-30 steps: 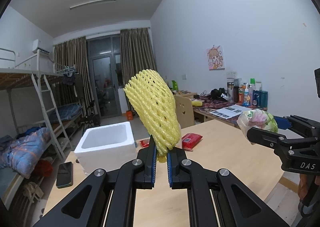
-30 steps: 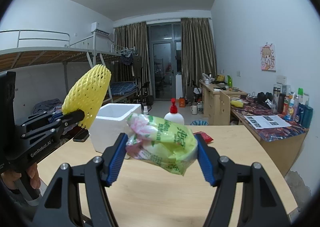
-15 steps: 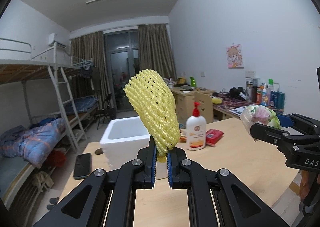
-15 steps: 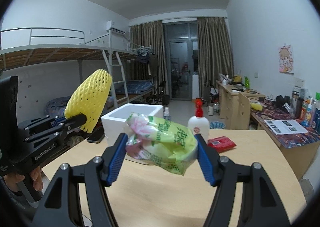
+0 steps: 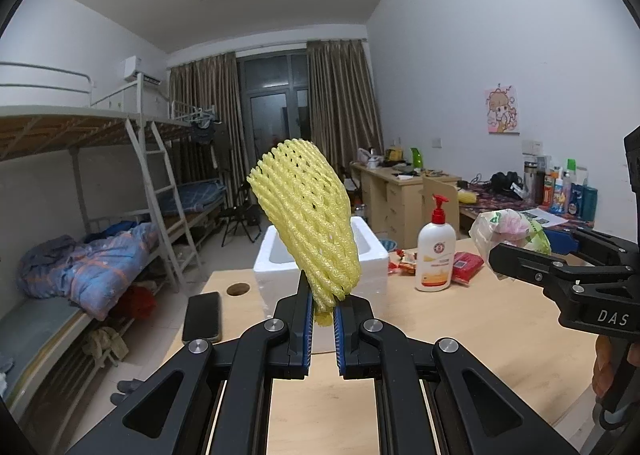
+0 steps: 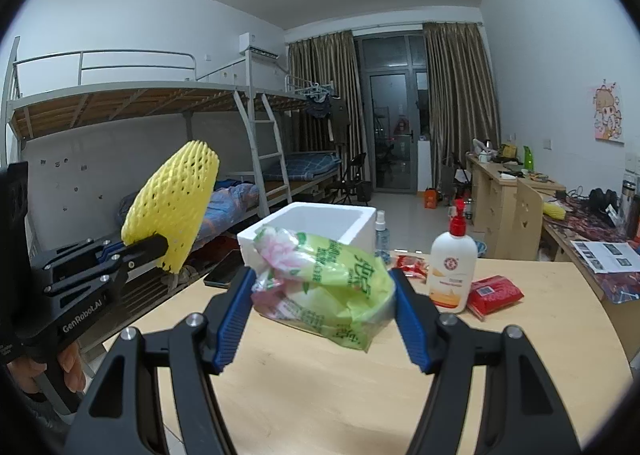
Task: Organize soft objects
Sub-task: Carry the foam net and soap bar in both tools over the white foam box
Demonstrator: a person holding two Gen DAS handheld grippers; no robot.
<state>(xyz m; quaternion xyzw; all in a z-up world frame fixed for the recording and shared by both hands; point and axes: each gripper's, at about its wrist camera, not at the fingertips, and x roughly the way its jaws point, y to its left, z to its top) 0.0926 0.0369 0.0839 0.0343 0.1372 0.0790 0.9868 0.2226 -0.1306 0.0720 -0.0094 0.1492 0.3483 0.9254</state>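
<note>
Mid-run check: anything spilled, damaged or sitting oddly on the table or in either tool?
Nothing stands out. The left tool pinches the yellow foam net by its lower end; the right tool clamps the green tissue pack. The lotion bottle stands upright beside the white foam box.

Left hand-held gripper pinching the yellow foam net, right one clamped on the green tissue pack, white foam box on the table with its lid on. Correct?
Not quite: the white foam box has no lid; the right wrist view shows its open top. The rest holds: the left hand-held gripper pinches the yellow foam net, and the right hand-held gripper clamps the green tissue pack.
</note>
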